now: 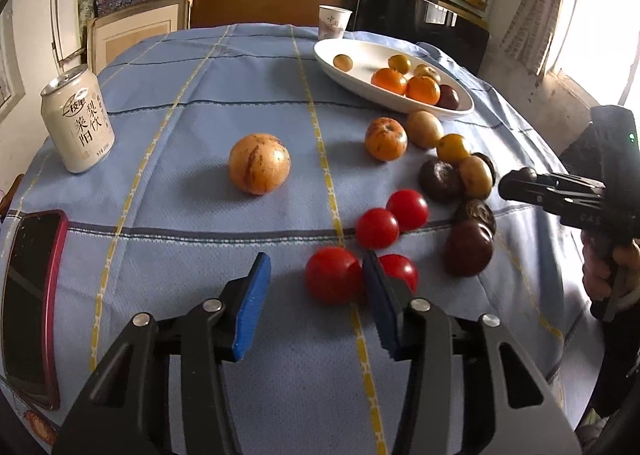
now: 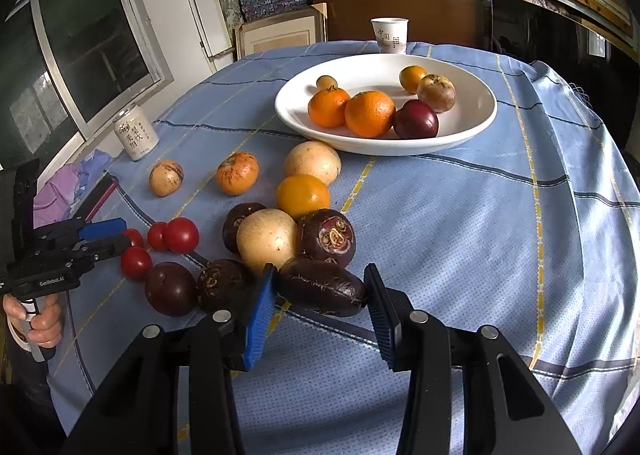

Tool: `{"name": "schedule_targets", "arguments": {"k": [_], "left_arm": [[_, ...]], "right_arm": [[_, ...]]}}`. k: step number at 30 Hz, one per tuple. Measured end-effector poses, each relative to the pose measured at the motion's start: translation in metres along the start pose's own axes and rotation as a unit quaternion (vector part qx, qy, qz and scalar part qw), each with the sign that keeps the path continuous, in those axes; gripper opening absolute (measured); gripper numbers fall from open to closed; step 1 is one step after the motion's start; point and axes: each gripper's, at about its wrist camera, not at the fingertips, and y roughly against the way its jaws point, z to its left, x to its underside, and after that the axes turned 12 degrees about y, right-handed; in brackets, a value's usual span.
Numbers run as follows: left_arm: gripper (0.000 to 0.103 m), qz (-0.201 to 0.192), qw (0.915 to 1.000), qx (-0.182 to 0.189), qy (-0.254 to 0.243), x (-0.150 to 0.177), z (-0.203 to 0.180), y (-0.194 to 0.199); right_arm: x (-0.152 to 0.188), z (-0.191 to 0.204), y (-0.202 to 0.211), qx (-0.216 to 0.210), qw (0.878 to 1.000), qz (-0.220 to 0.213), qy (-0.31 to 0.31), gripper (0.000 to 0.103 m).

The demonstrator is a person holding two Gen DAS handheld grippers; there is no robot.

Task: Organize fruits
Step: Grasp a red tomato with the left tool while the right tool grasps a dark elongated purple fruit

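A white bowl [image 2: 472, 127] at the back of the table holds oranges [image 2: 369, 113] and other fruit; it also shows in the left wrist view [image 1: 360, 83]. Loose fruit lies in front of it. My left gripper [image 1: 316, 275] is open, with a red tomato [image 1: 333, 275] between its blue pads [image 1: 252, 307] near the tips; other tomatoes [image 1: 377, 228] lie just beyond. My right gripper [image 2: 320, 287] is open around a dark purple oblong fruit [image 2: 322, 291], pads on either side, touching or nearly so. More dark fruits [image 2: 327, 237] and a pale yellow fruit [image 2: 267, 239] lie behind it.
A drink can [image 1: 78, 119] stands at the far left and a phone [image 1: 32, 303] lies at the left edge. A paper cup [image 2: 389, 35] stands behind the bowl. A striped yellow fruit [image 1: 259, 169] and an orange [image 1: 385, 138] lie mid-table on the blue cloth [image 2: 480, 235].
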Motion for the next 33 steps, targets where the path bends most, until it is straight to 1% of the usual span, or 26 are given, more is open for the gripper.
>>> {"name": "schedule_targets", "arguments": {"k": [3,8,10,11,12,14,16,19,22,24,28,33], "left_arm": [[0.047,0.005,1.0,-0.002,-0.006,-0.004,-0.002,-0.004],[0.046,0.025,0.9996,0.002,-0.012,-0.012,-0.003,-0.011],[0.034,0.038,0.9991,0.019,-0.001,-0.009,-0.002,-0.008],[0.032,0.042,0.9988,0.025,0.001,-0.006,-0.002,-0.005],[0.031,0.042,0.9989,0.021,-0.004,-0.002,-0.003,-0.002],[0.031,0.041,0.999,0.014,-0.012,-0.003,-0.007,-0.003],[0.032,0.043,0.9989,0.015,-0.009,-0.009,-0.008,-0.01],[0.032,0.057,0.9982,0.016,-0.007,-0.02,-0.014,-0.025],[0.032,0.079,0.9964,0.026,0.016,-0.025,-0.01,-0.031],[0.032,0.091,0.9948,0.031,0.035,-0.023,-0.004,-0.028],[0.032,0.089,0.9956,0.015,0.025,-0.013,-0.008,-0.021],[0.032,0.072,0.9971,-0.008,0.022,-0.025,-0.016,-0.033]], "right_arm": [[-0.001,0.002,-0.001,0.0,1.0,0.004,0.004,0.045],[-0.001,0.003,0.002,-0.003,1.0,-0.003,0.004,0.045],[-0.001,0.003,0.003,-0.005,1.0,-0.003,0.003,0.045],[-0.001,0.002,0.002,-0.004,1.0,-0.002,0.003,0.045],[-0.001,0.002,0.002,-0.003,1.0,-0.001,0.003,0.045],[-0.002,0.002,0.003,-0.003,1.0,-0.003,0.002,0.045],[-0.002,0.003,0.005,-0.007,1.0,-0.007,0.003,0.045],[-0.002,0.003,0.005,-0.006,1.0,-0.009,0.005,0.045],[-0.002,0.002,0.004,-0.006,1.0,-0.003,0.0,0.045],[-0.002,0.001,0.005,-0.008,1.0,-0.002,-0.004,0.045],[-0.002,0.004,0.007,-0.011,1.0,-0.007,0.002,0.045],[-0.002,0.009,0.006,-0.013,1.0,-0.006,0.01,0.045]]}}
